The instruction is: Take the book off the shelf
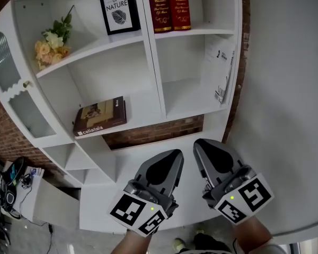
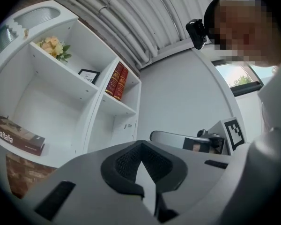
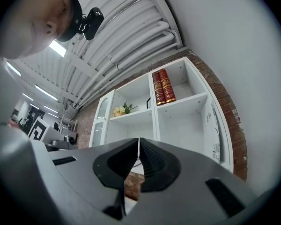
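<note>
Left gripper (image 1: 175,155) and right gripper (image 1: 200,144) both clenched, empty.
Head view shows book (image 1: 100,116) flat on shelf (image 1: 143,107); left gripper view catches only its spine.

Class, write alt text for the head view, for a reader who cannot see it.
The left gripper and right gripper, both shut and empty, point toward a white shelf unit. A brown book lies flat on a lower shelf; two red books stand upright higher up.

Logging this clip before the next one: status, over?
Left hand-held gripper, right hand-held gripper: shut, empty. Brown book flat on shelf, untouched. Nothing in the way.
</note>
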